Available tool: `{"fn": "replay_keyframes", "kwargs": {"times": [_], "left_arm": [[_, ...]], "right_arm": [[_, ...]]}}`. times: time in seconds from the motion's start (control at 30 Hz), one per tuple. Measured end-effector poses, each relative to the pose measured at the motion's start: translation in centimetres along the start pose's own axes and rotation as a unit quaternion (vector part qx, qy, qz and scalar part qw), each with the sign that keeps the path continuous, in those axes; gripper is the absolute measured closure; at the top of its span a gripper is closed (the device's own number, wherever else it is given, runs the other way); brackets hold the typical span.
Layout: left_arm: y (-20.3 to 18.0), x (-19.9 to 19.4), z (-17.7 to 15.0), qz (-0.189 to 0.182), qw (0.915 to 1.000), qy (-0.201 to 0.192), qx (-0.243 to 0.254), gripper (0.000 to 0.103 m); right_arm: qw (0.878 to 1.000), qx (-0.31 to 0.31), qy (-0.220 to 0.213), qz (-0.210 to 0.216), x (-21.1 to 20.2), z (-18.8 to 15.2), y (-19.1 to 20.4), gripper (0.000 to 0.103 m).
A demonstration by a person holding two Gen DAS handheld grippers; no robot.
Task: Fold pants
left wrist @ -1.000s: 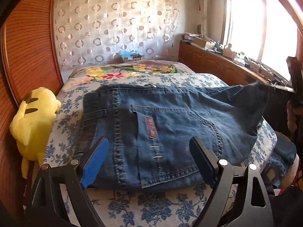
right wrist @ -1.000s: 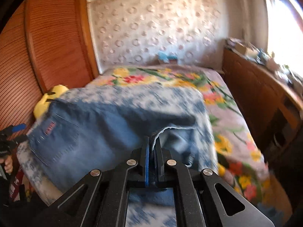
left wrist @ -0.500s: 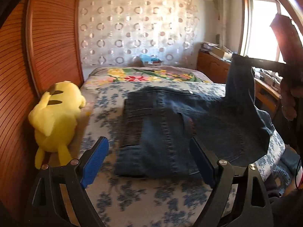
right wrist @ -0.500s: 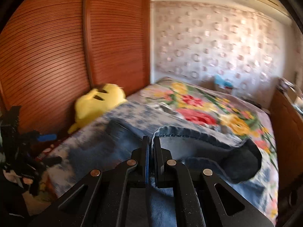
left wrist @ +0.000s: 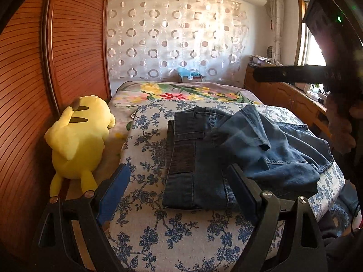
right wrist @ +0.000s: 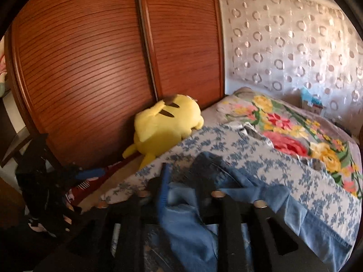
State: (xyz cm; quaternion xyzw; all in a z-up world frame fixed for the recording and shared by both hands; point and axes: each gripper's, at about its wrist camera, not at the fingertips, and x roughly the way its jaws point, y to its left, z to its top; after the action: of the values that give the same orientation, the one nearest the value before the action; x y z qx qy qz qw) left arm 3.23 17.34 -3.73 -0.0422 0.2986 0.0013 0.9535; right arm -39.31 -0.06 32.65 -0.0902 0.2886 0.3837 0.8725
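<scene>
Blue jeans (left wrist: 204,158) lie folded on the blue-flowered bedspread (left wrist: 181,231), with the lighter leg end (left wrist: 249,131) dropped over the dark waist part. My left gripper (left wrist: 177,188) hovers open at the near edge of the jeans with nothing between its fingers. In the right wrist view my right gripper (right wrist: 183,181) is blurred and its jaws are opening. Loose denim (right wrist: 261,195) lies between and beyond them, and the pads do not press it. From the left wrist view one black finger (left wrist: 283,77) of that gripper shows high over the bed, held by a hand (left wrist: 340,127).
A yellow plush toy (left wrist: 77,140) lies at the bed's left edge against the wooden slatted wardrobe doors (right wrist: 90,68). A bright flowered blanket (left wrist: 188,93) covers the far end of the bed. A wooden sideboard (left wrist: 283,95) runs along the right under the window.
The right gripper swung the leg end across the jeans toward the wardrobe side, then its shut jaws parted and the denim dropped. The left gripper shifted left, bringing the plush toy further into view.
</scene>
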Motion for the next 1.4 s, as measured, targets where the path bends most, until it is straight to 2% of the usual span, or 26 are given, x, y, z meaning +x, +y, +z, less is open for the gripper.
{"fn": "replay_keyframes", "kwargs": {"times": [0.1, 0.17, 0.2, 0.37, 0.53, 0.6, 0.83, 0.9, 0.93, 0.97, 1.0, 1.03, 1.13, 1.3, 1.4], "left_arm": [[-0.6, 0.5, 0.2, -0.006, 1.0000, 0.003, 0.003, 0.015], [-1.2, 1.1, 0.3, -0.015, 0.9998, 0.006, 0.007, 0.015], [-1.3, 1.2, 0.3, -0.017, 0.9998, 0.007, 0.009, 0.015], [-2.8, 3.4, 0.5, -0.038, 0.9988, 0.022, 0.020, 0.018], [-3.7, 5.6, 0.8, -0.054, 0.9974, 0.038, 0.029, 0.037], [-3.8, 6.7, 0.9, -0.062, 0.9965, 0.050, 0.027, 0.051], [-4.1, 8.4, -0.2, -0.063, 0.9944, 0.080, 0.031, 0.071], [-4.1, 8.3, -0.3, -0.063, 0.9942, 0.080, 0.033, 0.086], [-4.1, 8.2, -0.4, -0.062, 0.9943, 0.079, 0.035, 0.088], [-4.2, 8.1, -0.5, -0.063, 0.9943, 0.077, 0.037, 0.095], [-4.2, 7.9, -0.6, -0.063, 0.9944, 0.076, 0.040, 0.096], [-4.3, 7.5, -0.6, -0.062, 0.9948, 0.069, 0.040, 0.096], [-4.4, 5.2, -0.7, -0.069, 0.9958, 0.045, 0.039, 0.098], [-3.8, 1.7, -0.9, -0.075, 0.9967, 0.012, 0.030, 0.099], [-2.6, 0.5, -1.3, -0.063, 0.9978, 0.001, 0.023, 0.099]], "right_arm": [[1.000, 0.010, -0.002, -0.013, -0.8, -0.5, -0.9, 0.062], [0.999, 0.011, 0.002, -0.038, -0.8, -1.2, -2.0, 0.062], [0.999, 0.014, 0.008, -0.047, -0.6, -2.0, -1.2, 0.062], [0.996, 0.034, 0.046, -0.071, 0.6, -4.6, -2.0, 0.062], [0.993, 0.058, 0.076, -0.070, 2.7, -5.7, -2.2, 0.062], [0.992, 0.065, 0.088, -0.067, 3.6, -6.0, -2.2, 0.061], [0.987, 0.086, 0.128, -0.054, 7.0, -5.6, -2.4, 0.060], [0.986, 0.095, 0.132, -0.045, 7.3, -5.3, -2.5, 0.060], [0.986, 0.096, 0.132, -0.039, 7.3, -5.3, -2.5, 0.060], [0.986, 0.097, 0.131, -0.037, 7.2, -5.2, -2.4, 0.066], [0.987, 0.096, 0.126, -0.032, 7.3, -5.0, -2.5, 0.076], [0.988, 0.093, 0.122, -0.027, 7.3, -4.8, -2.8, 0.096], [0.993, 0.073, 0.093, -0.023, 6.8, -2.8, -2.7, 0.101], [0.998, 0.047, 0.045, -0.010, 5.6, 2.6, -1.1, 0.101], [0.999, 0.031, 0.031, -0.007, 6.4, 5.4, 0.0, 0.101]]}}
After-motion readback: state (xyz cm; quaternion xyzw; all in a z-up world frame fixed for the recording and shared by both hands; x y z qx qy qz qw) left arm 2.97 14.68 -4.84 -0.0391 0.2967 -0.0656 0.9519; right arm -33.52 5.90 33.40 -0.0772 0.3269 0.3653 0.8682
